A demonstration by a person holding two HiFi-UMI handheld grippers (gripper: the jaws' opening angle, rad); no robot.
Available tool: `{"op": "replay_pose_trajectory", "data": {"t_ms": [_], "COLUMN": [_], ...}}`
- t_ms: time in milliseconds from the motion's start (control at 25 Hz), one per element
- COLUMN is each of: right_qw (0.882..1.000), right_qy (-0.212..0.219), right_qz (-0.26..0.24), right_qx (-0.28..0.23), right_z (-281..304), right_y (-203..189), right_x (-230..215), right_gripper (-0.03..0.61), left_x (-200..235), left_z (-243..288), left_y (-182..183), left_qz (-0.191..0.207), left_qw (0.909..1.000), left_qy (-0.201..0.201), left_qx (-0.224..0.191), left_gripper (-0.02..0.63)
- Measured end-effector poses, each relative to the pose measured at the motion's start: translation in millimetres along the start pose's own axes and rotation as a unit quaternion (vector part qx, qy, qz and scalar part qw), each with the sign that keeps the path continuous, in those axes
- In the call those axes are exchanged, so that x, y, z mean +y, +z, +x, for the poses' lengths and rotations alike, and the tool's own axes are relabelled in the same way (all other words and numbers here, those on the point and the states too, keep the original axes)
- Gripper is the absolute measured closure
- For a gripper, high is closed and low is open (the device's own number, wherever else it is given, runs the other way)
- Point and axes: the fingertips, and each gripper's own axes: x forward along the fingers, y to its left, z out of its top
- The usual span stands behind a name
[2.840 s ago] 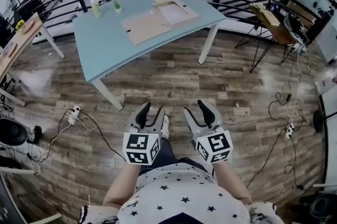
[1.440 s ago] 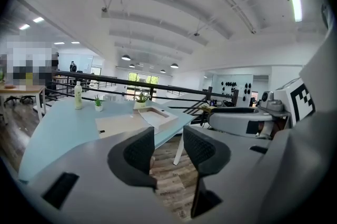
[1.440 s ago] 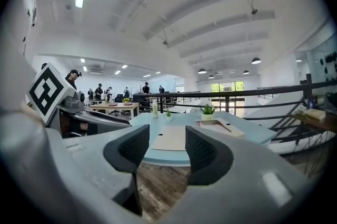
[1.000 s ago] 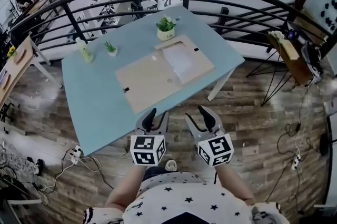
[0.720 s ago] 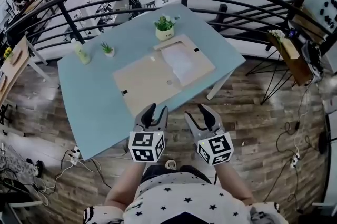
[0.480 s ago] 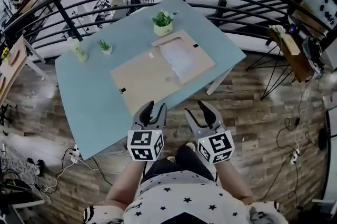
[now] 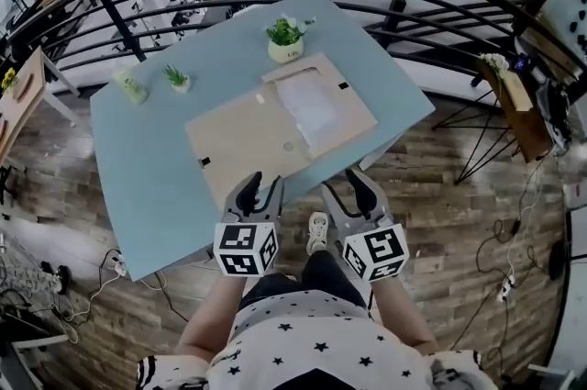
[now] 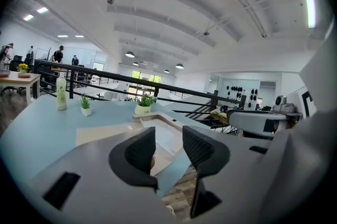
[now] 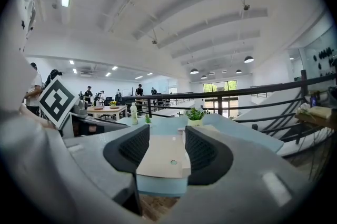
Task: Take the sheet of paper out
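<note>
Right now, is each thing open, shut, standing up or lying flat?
left gripper: open, holding nothing.
right gripper: open, holding nothing.
folder: lying open, flat on the table.
sheet of paper: flat on the folder's right half, not yet taken out.
potted plant: upright.
small plant: upright.
bottle: upright.
</note>
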Motion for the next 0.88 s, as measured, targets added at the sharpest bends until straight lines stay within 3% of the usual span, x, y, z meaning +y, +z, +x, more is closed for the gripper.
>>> {"op": "replay_pose_trajectory", "data": {"t_ms": [600,880], "right_qw": [1.000,0.999], "right_qy": [0.023,0.045], "right_qz": [-0.020,-0.025], "right_qx": [-0.005,0.006], "right_z": [79,121], "right_y": [42,49], "right_x": [-104,-130], "right_gripper": [0.379,0.379], "left_x": [9,22], "left_z": [115,164], "left_y": [42,39], "left_qz": [0.004,-0.006], "left_qw": [0.9995,0.9987], "left_qy": [0.031,0.036], "left_qx": [0.006,0.036], "left_gripper": [0.454,0.454]}}
